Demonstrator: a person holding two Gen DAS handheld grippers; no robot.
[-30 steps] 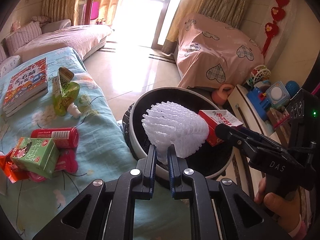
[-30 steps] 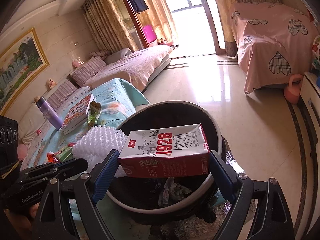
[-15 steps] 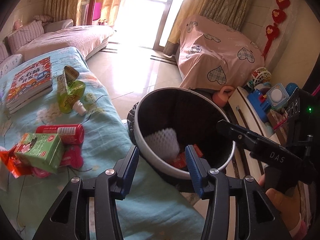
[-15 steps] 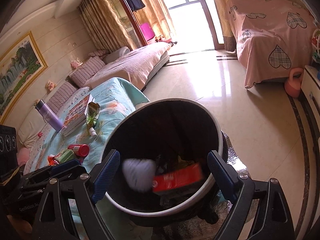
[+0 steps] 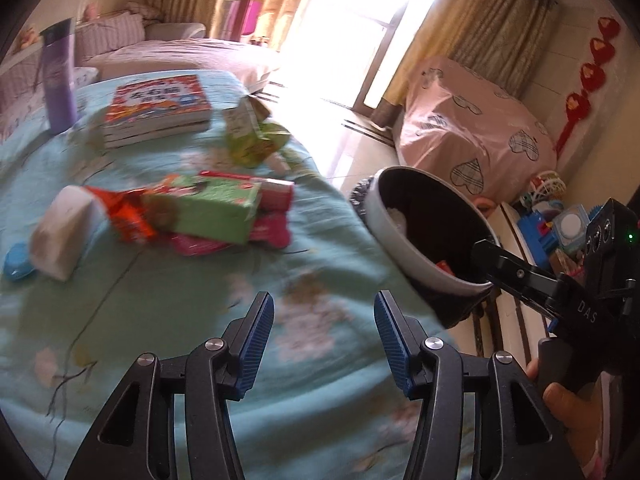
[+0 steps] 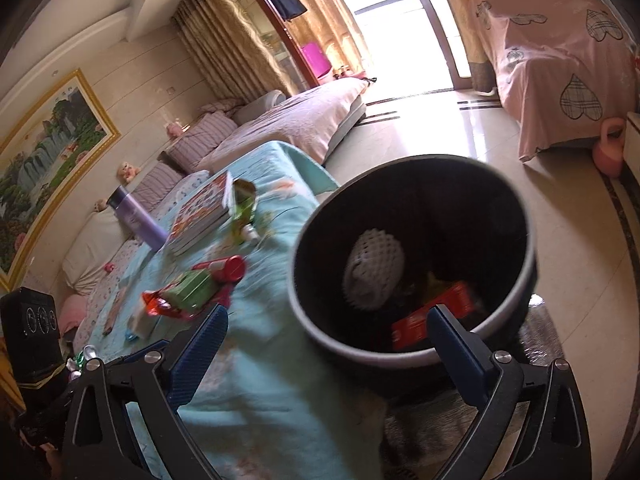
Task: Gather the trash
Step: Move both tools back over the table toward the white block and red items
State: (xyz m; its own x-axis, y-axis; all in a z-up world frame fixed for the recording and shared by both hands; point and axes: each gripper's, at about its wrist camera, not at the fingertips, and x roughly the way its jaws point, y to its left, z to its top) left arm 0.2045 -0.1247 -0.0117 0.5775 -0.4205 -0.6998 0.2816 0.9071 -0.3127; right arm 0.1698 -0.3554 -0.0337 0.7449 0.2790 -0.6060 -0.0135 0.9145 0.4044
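Observation:
A black bin (image 6: 416, 256) stands at the table's right edge; it holds a white foam net (image 6: 372, 272) and a red carton (image 6: 432, 316). It also shows in the left wrist view (image 5: 424, 236). On the teal cloth lie a green carton (image 5: 208, 208), a red can (image 5: 276, 194), an orange wrapper (image 5: 128, 216), a pink wrapper (image 5: 268, 232), a green pouch (image 5: 256, 140) and a white tissue pack (image 5: 60, 232). My left gripper (image 5: 324, 340) is open and empty over the cloth. My right gripper (image 6: 328, 356) is open and empty at the bin's near rim.
A stack of books (image 5: 156, 108) and a purple bottle (image 5: 60, 76) stand at the table's far side. A blue object (image 5: 16, 264) lies at the left edge. A pink-covered piece of furniture (image 5: 472, 140) and toys (image 5: 560, 220) are on the right, across the floor.
Both grippers opened and dropped the foam net and the red carton into the bin. My left gripper then swung left from the bin toward the trash on the table.

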